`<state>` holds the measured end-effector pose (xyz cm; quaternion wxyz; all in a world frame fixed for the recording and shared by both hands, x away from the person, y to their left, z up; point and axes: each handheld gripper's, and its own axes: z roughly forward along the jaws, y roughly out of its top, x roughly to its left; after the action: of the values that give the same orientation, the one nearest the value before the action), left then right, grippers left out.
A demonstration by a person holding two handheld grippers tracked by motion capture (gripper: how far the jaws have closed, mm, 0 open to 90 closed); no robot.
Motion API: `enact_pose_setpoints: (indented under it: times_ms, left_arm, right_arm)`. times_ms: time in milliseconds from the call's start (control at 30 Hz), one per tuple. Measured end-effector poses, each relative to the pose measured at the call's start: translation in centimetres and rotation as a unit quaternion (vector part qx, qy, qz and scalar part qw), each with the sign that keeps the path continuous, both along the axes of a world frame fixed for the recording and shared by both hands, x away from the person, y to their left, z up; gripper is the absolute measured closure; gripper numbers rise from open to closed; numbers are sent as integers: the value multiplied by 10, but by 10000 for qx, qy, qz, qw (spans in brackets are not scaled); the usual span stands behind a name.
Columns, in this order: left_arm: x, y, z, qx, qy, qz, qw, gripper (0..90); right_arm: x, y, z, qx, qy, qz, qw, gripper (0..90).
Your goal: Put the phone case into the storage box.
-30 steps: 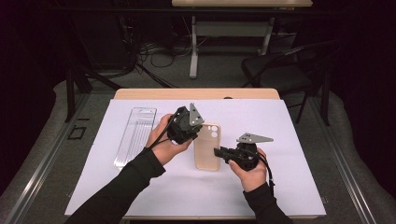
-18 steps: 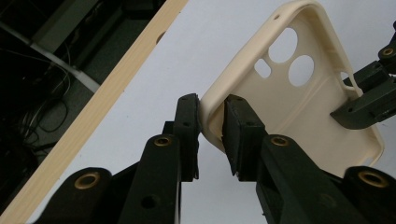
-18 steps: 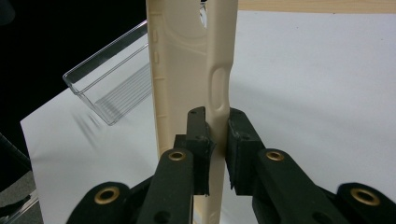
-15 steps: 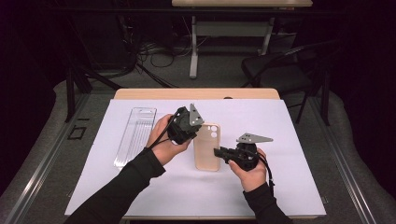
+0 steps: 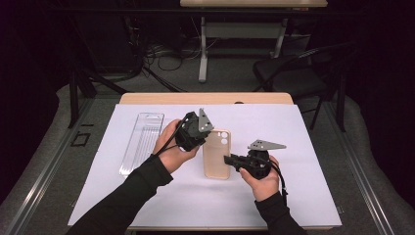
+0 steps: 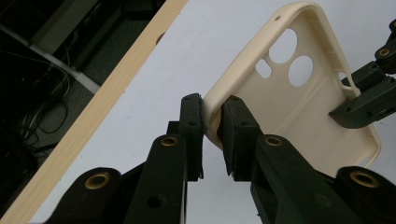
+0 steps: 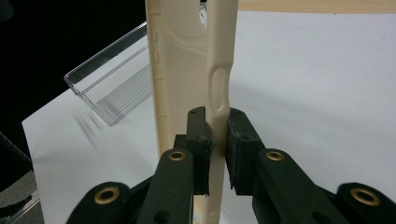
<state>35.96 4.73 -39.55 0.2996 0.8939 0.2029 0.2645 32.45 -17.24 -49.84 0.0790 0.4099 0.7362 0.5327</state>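
case (image 5: pixel 216 154): cream phone case, held over the white sheet (image 5: pixel 303 147) on the bench (image 5: pixel 147 98), inner side up, camera holes at the far end
long axis: runs away from the person, near end low, far end by the left tongs
left tongs (image 5: pixel 204 138): pinching the case's left rim near the camera-hole corner; jaws have just closed onto it, rim wall between the pads (image 6: pixel 235 126)
right tongs (image 5: pixel 228 159): pinching the opposite long rim, lower down the case, near the side button bump; pads (image 7: pixel 198 135) squeeze the wall
grip geometry: the two tongs come at the case from opposite sides, across its short axis, staggered along its length
nearer hand: both on it; left sits at the far end, right at the near end
tray (image 5: pixel 142 142): clear, left of the case, well apart, long axis roughly parallel to the case
next move, my read: any turn or carry pivots on the two rim pinches; thin soft walls, so twist could peel a rim out
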Motion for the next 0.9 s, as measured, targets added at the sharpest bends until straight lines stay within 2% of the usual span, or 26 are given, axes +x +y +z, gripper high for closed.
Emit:
enact_pose_setpoints:
  times_ms: [900]
  left_arm:
    - [-1, 1, 1, -72, -10, -15, 10000, 805]
  right_arm:
    - [1, 1, -1, 36, 70, 63, 9999, 802]
